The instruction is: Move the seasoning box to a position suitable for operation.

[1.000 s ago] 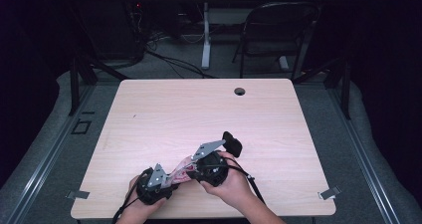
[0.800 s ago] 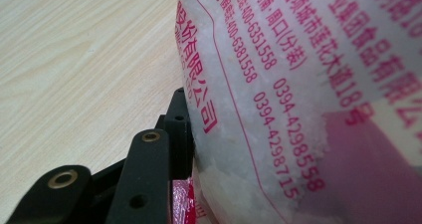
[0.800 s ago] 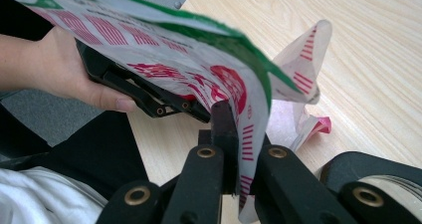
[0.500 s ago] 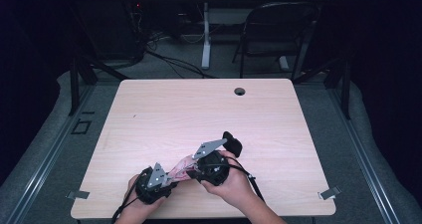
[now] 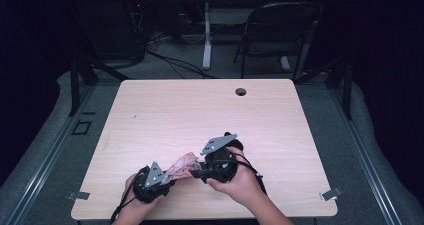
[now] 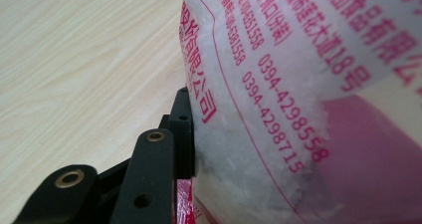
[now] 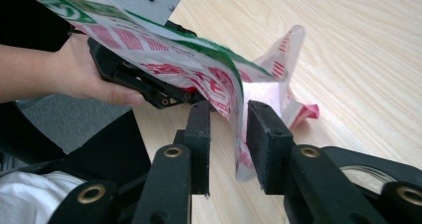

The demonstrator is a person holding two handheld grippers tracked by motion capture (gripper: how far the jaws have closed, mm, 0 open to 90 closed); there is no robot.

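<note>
While one printed bag (image 5: 181, 163) spans two claws, left claw (image 5: 167, 177) grips it; right claw (image 7: 228, 134) has just released.

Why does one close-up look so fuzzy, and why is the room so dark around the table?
Left gripper view: the plastic bag sits so close to the lens that its red print blurs towards the right edge. High view: light falls on the table alone, leaving the surroundings almost black. Right gripper view: evenly lit, bag edge fairly sharp.
</note>
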